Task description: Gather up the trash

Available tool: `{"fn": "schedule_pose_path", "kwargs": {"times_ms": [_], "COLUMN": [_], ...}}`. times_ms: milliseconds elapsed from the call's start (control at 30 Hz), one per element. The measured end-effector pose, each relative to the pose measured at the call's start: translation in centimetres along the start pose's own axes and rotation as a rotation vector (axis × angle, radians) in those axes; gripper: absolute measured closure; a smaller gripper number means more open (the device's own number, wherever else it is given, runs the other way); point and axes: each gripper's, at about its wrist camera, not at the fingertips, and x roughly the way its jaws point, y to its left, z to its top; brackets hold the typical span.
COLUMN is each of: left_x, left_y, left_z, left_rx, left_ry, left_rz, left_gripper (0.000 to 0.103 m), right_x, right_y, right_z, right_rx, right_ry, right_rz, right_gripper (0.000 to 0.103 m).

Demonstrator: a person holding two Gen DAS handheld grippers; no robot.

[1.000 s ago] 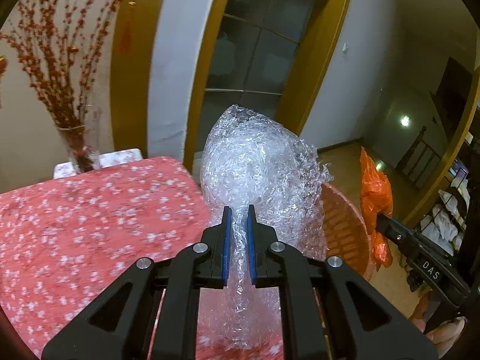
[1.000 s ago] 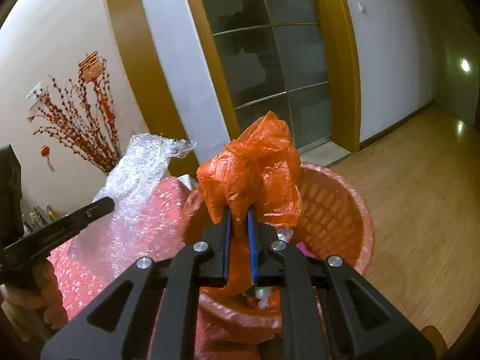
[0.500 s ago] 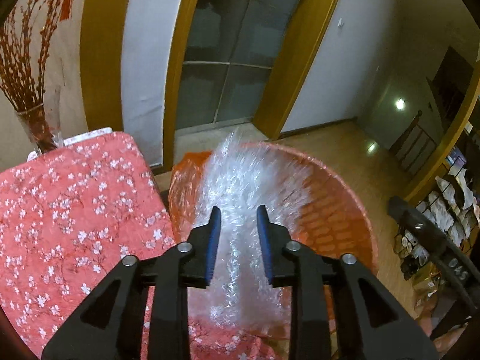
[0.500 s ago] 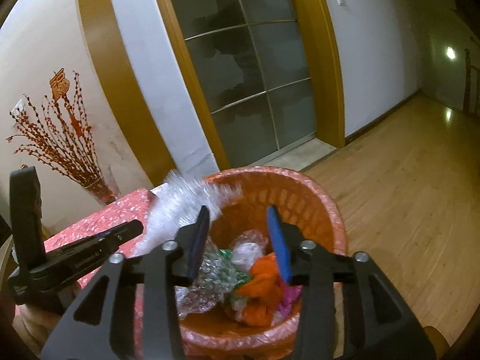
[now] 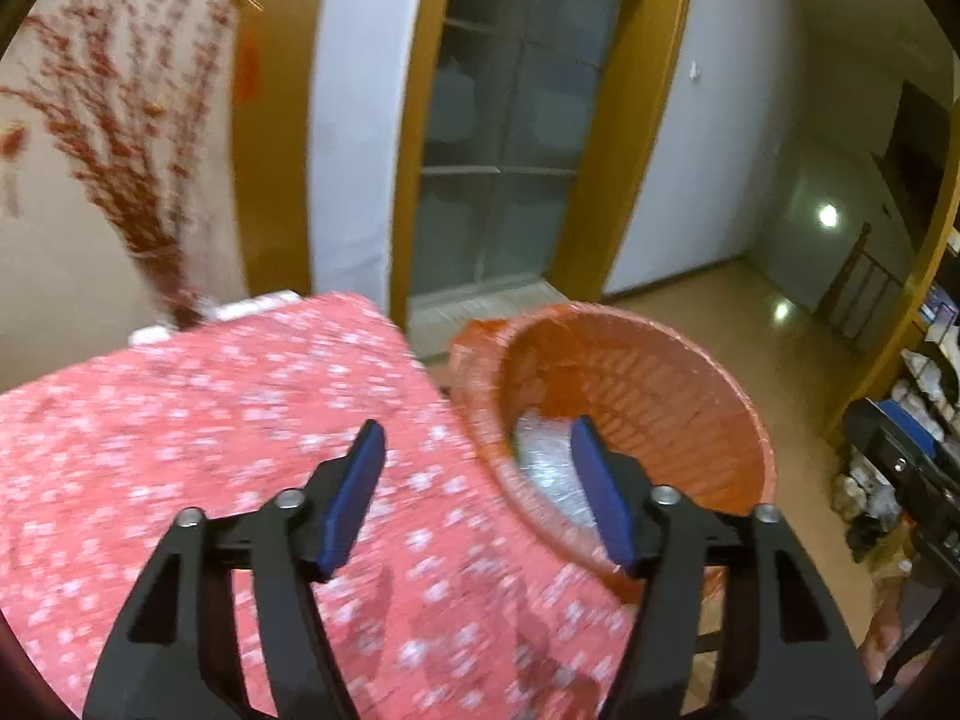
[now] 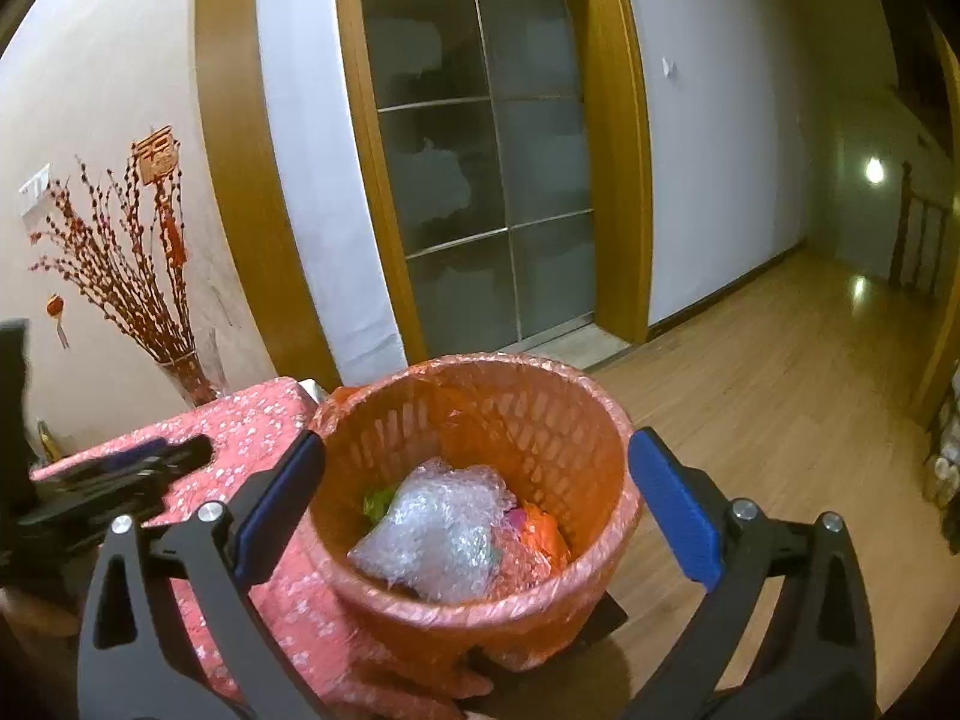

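An orange bin point(image 6: 576, 420) lined with an orange bag stands beside the table; it also shows in the left wrist view point(image 5: 708, 384). Clear bubble wrap point(image 6: 438, 534) lies inside it on top of other trash, with an orange plastic bag point(image 6: 543, 537) beside it. The bubble wrap shows in the left wrist view point(image 5: 549, 468) too. My right gripper point(image 6: 474, 504) is wide open and empty above the bin. My left gripper point(image 5: 480, 492) is open and empty over the table edge next to the bin. It appears in the right wrist view point(image 6: 120, 468) at the left.
The table has a red floral cloth point(image 5: 180, 432). A vase of red branches point(image 6: 180, 360) stands at its far end by the wall. A glass door point(image 6: 480, 150) is behind the bin. Wooden floor point(image 6: 780, 372) stretches to the right, with shelves point(image 5: 924, 360) at the far right.
Both grippers opened and let go: the bubble wrap and the orange bag dropped into the bin. Both grippers have since opened wider, and the left one swung left over the table.
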Motion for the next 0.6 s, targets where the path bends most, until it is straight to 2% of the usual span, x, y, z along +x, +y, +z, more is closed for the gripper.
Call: {"fn": "schedule_pose_path", "kwargs": {"times_ms": [233,367,600], "left_x": [-6.9,-9.3,-12.0], "left_y": [3.0,4.0,4.6], "left_z": [-3.1,-4.9,-6.9], "left_rx": [0.025,0.020,-0.024], "left_ry": [-0.104,-0.134,-0.175], "left_rz": [0.162,0.257,0.310], "left_gripper": [0.016,0.011,0.008], "right_x": [-3.1,-5.1,-8.2], "right_y": [2.8,4.2,6.1], "right_z": [-1.9,-3.2,-4.5], "right_rx": [-0.010,-0.046,-0.108], "right_ry": [0.031,0.033,-0.039], "right_rz": [0.017,0.018,-0.023], "right_gripper": [0.004,0.004,0.004]}}
